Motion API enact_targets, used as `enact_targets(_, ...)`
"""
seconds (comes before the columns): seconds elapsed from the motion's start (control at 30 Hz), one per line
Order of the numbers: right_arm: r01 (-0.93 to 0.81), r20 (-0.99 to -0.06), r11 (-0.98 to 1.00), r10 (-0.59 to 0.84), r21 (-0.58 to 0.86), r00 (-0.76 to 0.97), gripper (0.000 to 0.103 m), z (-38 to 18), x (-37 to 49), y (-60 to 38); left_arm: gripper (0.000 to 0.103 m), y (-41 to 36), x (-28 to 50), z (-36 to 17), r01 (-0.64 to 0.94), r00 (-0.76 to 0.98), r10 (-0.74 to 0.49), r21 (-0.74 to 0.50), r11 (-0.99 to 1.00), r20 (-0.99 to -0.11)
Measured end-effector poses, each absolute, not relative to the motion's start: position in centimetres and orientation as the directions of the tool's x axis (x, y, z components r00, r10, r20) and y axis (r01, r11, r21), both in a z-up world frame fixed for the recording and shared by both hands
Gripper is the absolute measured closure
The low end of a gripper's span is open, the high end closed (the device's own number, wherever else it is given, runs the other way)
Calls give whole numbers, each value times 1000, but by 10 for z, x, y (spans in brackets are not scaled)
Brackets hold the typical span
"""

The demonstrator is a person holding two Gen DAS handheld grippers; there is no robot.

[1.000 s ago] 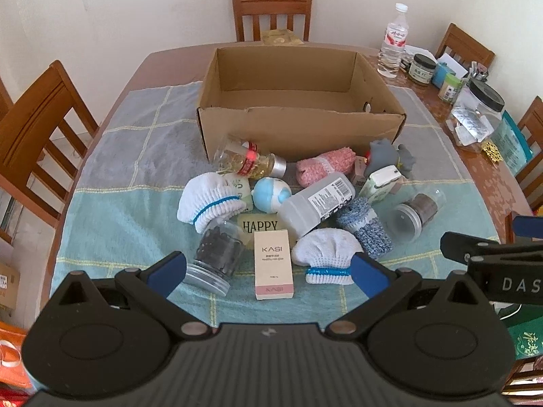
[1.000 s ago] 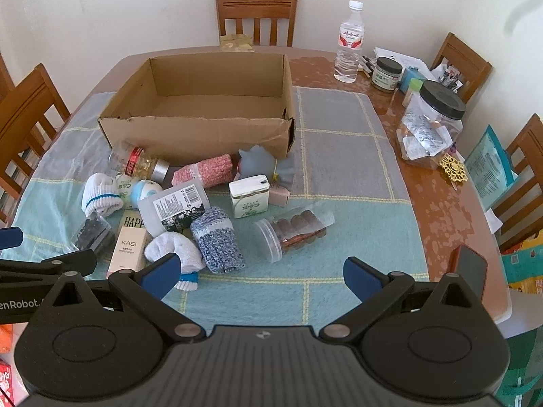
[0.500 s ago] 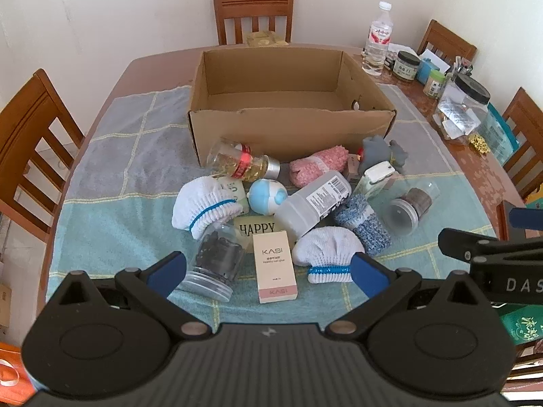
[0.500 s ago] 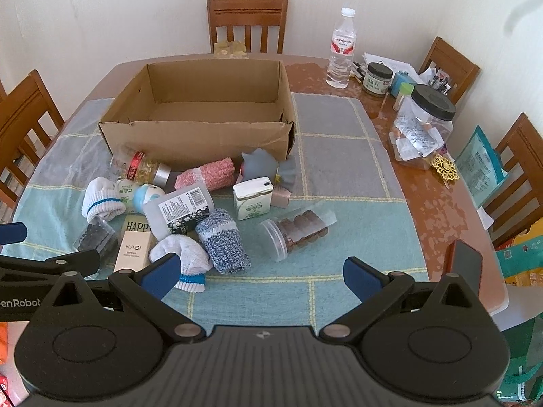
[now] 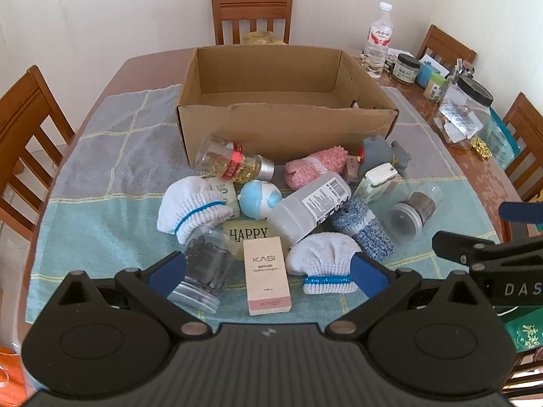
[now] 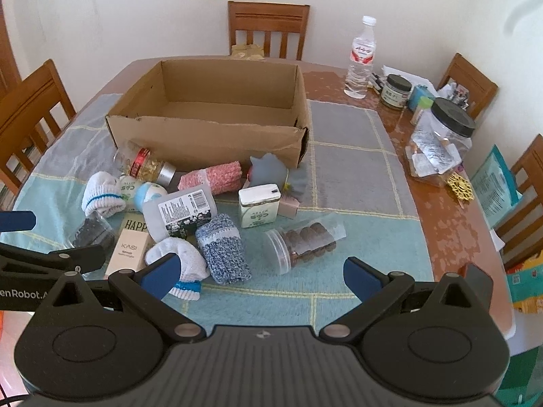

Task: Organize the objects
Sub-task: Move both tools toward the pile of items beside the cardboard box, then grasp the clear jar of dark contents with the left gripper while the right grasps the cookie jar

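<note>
Both wrist views look toward 12 o'clock from table's near edge, raised, not close — share cardboard box [image 5: 288,115] [image 6: 207,118], clutter pile.

Cardboard box [image 5: 286,129] at tabletop [image 6: 451,224] centre; object pile just in front. KASI carton [image 5: 268,274] nearest; water bottle [image 6: 361,57] behind-right.

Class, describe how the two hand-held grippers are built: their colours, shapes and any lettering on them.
Both look alike: the left hand-held gripper and the right hand-held gripper each have a ribbed dark grey body, two round black hubs, angular black linkage arms with silver pivot pins, and blue fingertip pads. White lettering runs along each one's side, partly cut off. No hands, sleeves or cables show.
</note>
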State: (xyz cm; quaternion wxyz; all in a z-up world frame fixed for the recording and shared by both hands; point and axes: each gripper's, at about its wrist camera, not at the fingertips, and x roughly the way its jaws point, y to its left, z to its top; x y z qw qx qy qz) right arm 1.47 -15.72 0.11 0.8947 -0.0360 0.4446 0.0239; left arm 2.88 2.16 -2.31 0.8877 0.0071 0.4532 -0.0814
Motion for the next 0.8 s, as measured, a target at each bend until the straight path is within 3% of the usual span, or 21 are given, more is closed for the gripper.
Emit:
enact_targets(0.4, -201, -805, 980, 117, -3, 582, 0, -40, 31, -183, 1, 13, 32, -51, 106, 584, -93, -38, 994, -806)
enact_targets(0.8, -223, -838, 975, 124, 3, 531, 0, -81, 59, -223, 1, 13, 29, -84, 25, 559, -37, -28, 999, -828)
